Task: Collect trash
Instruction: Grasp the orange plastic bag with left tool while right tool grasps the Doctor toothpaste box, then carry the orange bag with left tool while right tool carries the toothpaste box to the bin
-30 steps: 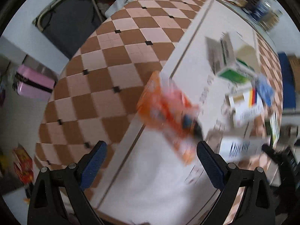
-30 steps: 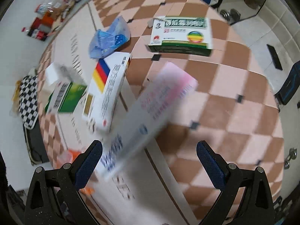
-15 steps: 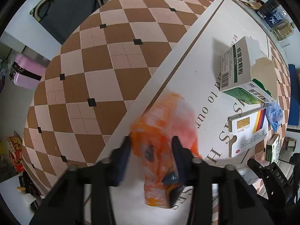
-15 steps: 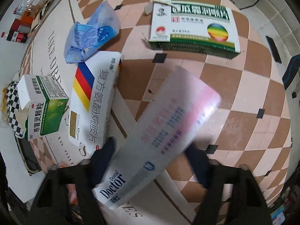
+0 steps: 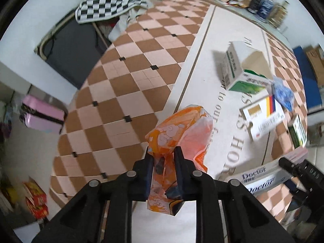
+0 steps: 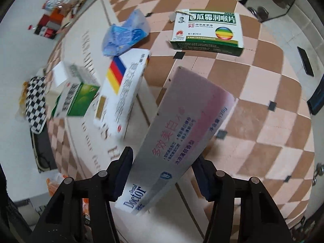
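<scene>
Left gripper [image 5: 163, 158]: jaws clamped tight on the crumpled orange wrapper [image 5: 178, 133], pinched at its lower neck, the puffed upper part sticking out past the fingertips and pointing away over the white mat [image 5: 202, 64]. Wrapper apparently clear of the floor, so probably ready for carrying off.

Further right on the mat, not yet collected: green-and-white carton [image 5: 241, 68] with open flap, then white box with striped corner [image 5: 265, 115], its long axis running across the mat edge, and the blue plastic bag [image 5: 283, 95] just beside it.

Right gripper [image 6: 162, 168]: jaws just closed in to about half width, pads pressing both long sides of the toothpaste box [image 6: 182, 133]. Grip near the "Doctor" end; long axis running straight forward from the claw, far end tilted up and unsupported. Some risk of swinging in the grip, since the hold sits near one end.

Beyond the box tip, the flat green lozenge box [image 6: 208, 32] lying on the chequered floor [image 6: 273, 93], nearer to the right hand than to the left.

Judged next: carrying both items to a bin, none visible here.
</scene>
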Tool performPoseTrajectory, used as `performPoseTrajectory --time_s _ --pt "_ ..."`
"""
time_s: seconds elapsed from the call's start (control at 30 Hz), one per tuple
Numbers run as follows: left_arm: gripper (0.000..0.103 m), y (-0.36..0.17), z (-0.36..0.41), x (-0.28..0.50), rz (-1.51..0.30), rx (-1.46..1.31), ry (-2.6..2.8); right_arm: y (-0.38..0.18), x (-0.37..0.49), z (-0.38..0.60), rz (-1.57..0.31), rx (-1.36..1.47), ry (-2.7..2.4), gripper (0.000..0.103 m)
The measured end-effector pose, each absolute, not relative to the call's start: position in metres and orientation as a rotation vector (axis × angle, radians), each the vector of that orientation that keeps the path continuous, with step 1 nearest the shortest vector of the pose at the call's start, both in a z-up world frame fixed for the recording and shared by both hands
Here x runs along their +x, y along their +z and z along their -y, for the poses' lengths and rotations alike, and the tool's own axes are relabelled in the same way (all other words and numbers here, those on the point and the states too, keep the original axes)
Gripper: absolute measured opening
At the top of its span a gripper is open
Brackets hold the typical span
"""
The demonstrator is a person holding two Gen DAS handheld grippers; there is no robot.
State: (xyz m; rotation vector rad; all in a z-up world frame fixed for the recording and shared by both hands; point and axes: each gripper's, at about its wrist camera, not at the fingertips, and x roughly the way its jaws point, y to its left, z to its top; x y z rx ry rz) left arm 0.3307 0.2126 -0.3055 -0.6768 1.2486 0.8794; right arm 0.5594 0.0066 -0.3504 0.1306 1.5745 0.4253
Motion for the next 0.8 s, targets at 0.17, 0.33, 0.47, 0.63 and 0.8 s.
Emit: performPoseTrajectory --time_s 0.17,0.33,0.47,0.63,0.8 --pt "0.016 -0.290 -0.191 0.302 -1.212 -0.621 0.826 -0.319 0.510 0.009 -1.519 0.117 0.506 0.059" --pt "0.016 -0.266 -0.153 0.256 -1.161 -0.570 0.749 -0.291 0.444 0.050 -1.459 0.126 0.547 0.059" --pt "0.016 -0.252 -0.120 0.198 -1.130 -0.532 0.689 -0.274 0.381 0.090 -1.411 0.139 0.555 0.059" --pt "0.016 -0.248 -0.081 0.136 -1.138 -0.473 0.636 -0.259 0.289 0.145 -1.375 0.141 0.543 0.059" --pt "0.016 -0.260 -0.044 0.089 -1.187 -0.463 0.576 -0.264 0.215 0.188 -1.381 0.116 0.521 0.059"
